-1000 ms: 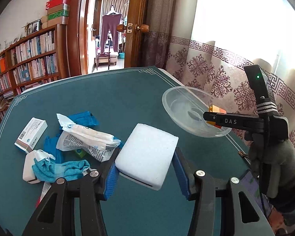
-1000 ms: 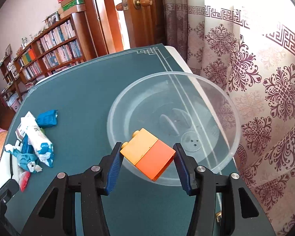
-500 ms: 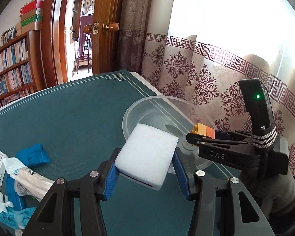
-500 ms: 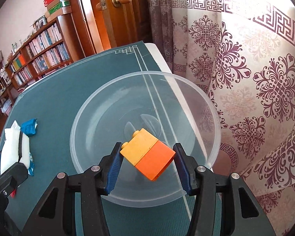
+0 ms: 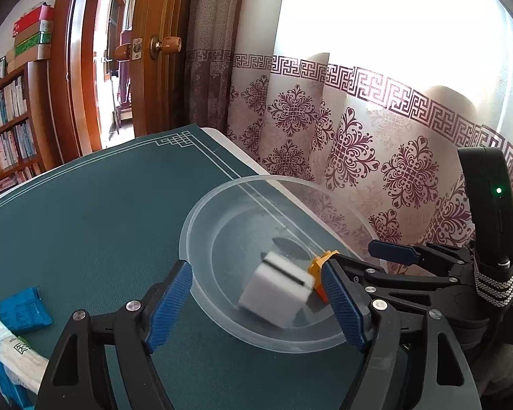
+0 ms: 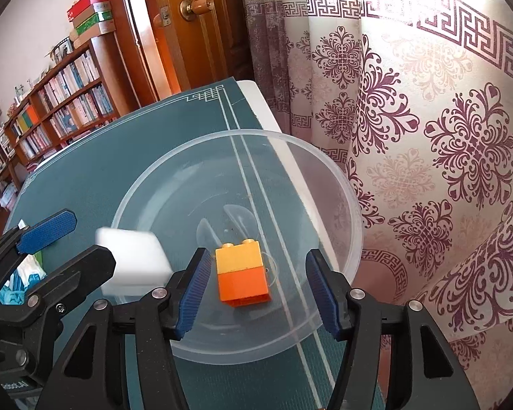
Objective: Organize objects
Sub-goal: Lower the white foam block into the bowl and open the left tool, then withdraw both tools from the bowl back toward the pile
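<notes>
A clear plastic bowl [image 5: 201,225] [image 6: 154,184] stands near the right edge of the green table mat. My left gripper [image 5: 256,307] hangs over its near rim and its jaws are opening. The white box [image 5: 277,294] is blurred, tilted and free of both blue pads, inside the bowl. My right gripper [image 6: 260,288] is over the bowl too, with its jaws also opening. The yellow-and-orange brick [image 6: 242,273] sits between the pads, clear of the right one and just off the left one. In the right wrist view the white box [image 6: 133,259] shows beside the left gripper's fingers [image 6: 48,232].
A blue packet [image 5: 24,311] and a white printed packet [image 5: 13,355] lie on the mat to the left. The table's right edge [image 6: 256,102] runs just behind the bowl, with a patterned curtain [image 6: 427,136] past it. A door and bookshelves stand at the back.
The left gripper carried the white box rightward over the bowl, then opened and let it go. The right gripper moved further over the bowl and opened off the brick.
</notes>
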A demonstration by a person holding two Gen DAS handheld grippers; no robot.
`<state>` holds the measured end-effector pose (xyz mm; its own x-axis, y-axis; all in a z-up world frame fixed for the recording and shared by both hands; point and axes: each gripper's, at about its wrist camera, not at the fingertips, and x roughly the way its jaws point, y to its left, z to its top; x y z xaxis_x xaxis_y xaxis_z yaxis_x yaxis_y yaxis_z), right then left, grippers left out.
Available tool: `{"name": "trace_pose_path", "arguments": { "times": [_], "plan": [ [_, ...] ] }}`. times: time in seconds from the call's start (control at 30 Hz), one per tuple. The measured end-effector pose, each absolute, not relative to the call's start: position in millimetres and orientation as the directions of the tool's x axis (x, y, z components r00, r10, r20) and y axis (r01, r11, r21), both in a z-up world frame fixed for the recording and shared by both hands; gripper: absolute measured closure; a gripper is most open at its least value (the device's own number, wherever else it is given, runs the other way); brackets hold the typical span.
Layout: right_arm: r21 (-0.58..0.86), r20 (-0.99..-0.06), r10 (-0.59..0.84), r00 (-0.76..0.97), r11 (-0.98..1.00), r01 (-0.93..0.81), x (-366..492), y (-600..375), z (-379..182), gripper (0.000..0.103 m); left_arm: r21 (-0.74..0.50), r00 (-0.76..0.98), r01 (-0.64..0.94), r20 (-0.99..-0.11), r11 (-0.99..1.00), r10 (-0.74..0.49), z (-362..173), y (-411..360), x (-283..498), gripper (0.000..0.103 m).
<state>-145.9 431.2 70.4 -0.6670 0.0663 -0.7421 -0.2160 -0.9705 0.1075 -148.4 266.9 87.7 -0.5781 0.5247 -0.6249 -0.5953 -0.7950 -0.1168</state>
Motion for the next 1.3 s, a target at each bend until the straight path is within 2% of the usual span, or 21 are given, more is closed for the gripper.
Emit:
{"name": "trace_pose_path", "arguments": {
  "times": [0.67,0.93,1.0,1.3],
  "plan": [
    [0.1,-0.694,0.062,-0.717,-0.978,-0.181,-128.5,398.4,112.3,0.043,-0.07,-0.666,-0.539,-0.575,-0.84,0.475,111.5,224.3,-119.7,0.009],
    [0.106,-0.685,0.027,-0.728,-0.985,-0.135,-124.7,370.7,120.6,0.042,-0.1,-0.694,-0.485,-0.561,-0.869,0.452,120.4,184.2,-108.3,0.007],
    [0.108,-0.678,0.016,-0.735,-0.987,-0.121,-122.5,363.0,124.0,0.039,-0.101,-0.705,-0.471,-0.554,-0.876,0.443,122.6,173.2,-104.0,0.006],
    [0.144,-0.663,-0.078,-0.745,-0.989,-0.024,-116.0,318.8,131.5,0.038,-0.072,-0.751,-0.411,-0.537,-0.909,0.383,130.9,127.5,-80.8,0.004]
  ]
}}
